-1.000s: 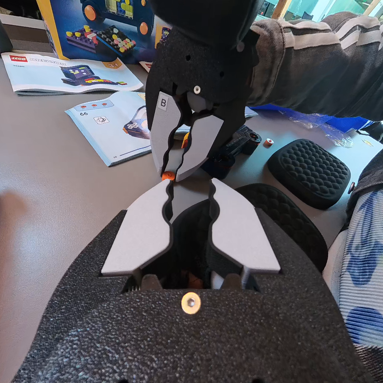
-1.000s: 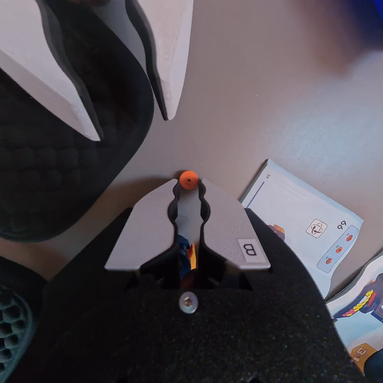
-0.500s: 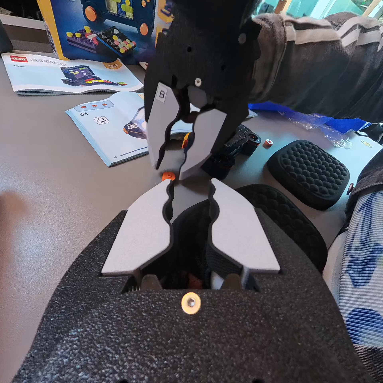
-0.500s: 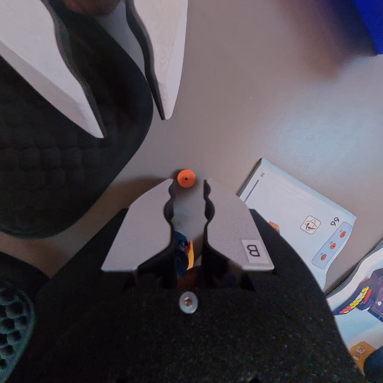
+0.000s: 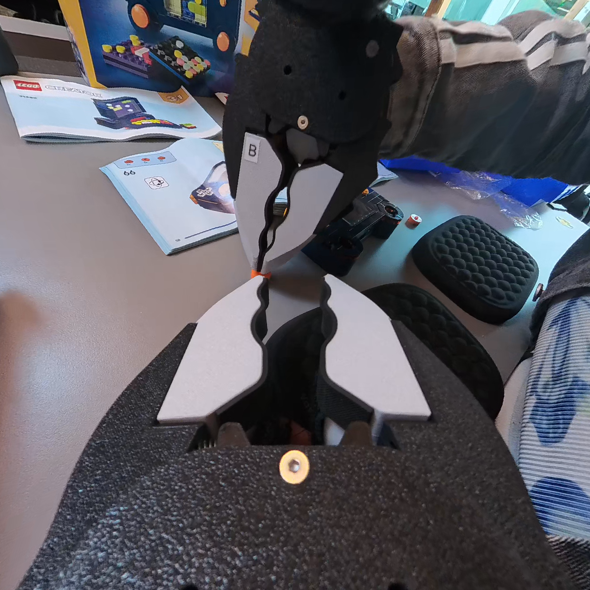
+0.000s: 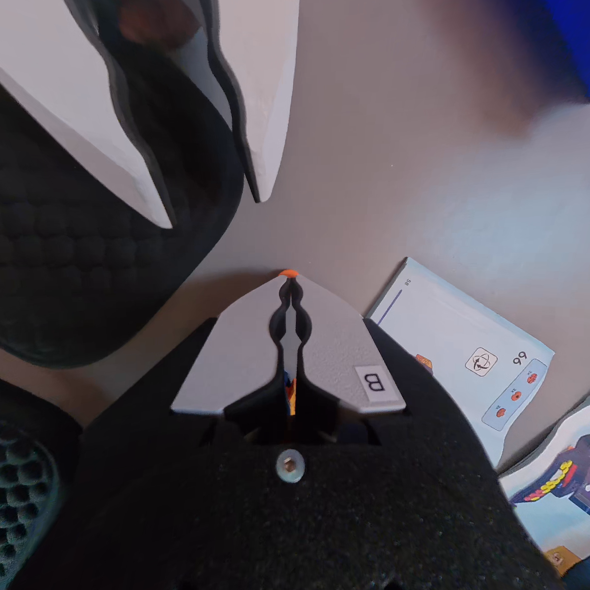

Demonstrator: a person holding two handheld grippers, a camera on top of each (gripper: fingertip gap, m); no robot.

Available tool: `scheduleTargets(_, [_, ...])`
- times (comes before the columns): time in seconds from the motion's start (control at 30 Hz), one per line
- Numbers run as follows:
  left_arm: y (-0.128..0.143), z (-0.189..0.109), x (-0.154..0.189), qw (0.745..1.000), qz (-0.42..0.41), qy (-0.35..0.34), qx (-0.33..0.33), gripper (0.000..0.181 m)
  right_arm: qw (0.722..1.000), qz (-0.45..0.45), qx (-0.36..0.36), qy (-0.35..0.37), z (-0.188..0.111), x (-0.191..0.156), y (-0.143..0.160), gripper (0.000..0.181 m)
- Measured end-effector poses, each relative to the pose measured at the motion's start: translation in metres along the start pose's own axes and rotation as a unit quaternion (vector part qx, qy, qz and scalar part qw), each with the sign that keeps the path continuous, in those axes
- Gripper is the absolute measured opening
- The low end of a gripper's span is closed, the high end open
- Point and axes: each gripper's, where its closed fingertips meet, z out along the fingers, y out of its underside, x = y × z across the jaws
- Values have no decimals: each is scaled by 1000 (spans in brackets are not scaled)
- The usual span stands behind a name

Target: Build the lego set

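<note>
Fingertips of the right gripper (image 5: 261, 269) come together on a small orange stud (image 5: 260, 273) that is low at the grey table (image 5: 79, 287); whether the stud touches the table, I cannot tell. In the right wrist view only the top edge of the stud (image 6: 288, 273) shows beyond the closed tips of the right gripper (image 6: 289, 281). The left gripper (image 5: 293, 284) is open and holds nothing. Its left fingertip is just beside the stud, and its fingers (image 5: 223, 351) point toward the right gripper from below. From the right wrist view the left gripper (image 6: 217, 210) comes in from the top with a wide gap between its tips.

Behind the right gripper a dark blue lego car (image 5: 357, 230) stands on the table, partly hidden. A small red and white round piece (image 5: 414, 220) lies near it. An open instruction booklet (image 5: 166, 198) lies to the left of the car, a second booklet (image 5: 95, 111) is farther back, and the blue lego box (image 5: 153, 41) stands behind them. Two black textured pads (image 5: 472, 281) lie on the right side of the table. A grey striped sleeve (image 5: 479, 95) reaches to the right gripper.
</note>
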Motion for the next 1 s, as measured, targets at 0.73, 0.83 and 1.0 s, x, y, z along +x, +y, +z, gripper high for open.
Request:
scheduleTargets(0.73, [9,7,2,999,25,-10,-36,29,998,28,-8,63,1,-1,1,0])
scheduleTargets(0.83, [12,9,4,998,40,-16,-51,29,998,47,12,40,0,-3,1,8])
scheduleTargets(1.0, [15,11,5,996,54,-19,-61,30,996,59,46,48,-17,-3,2,18])
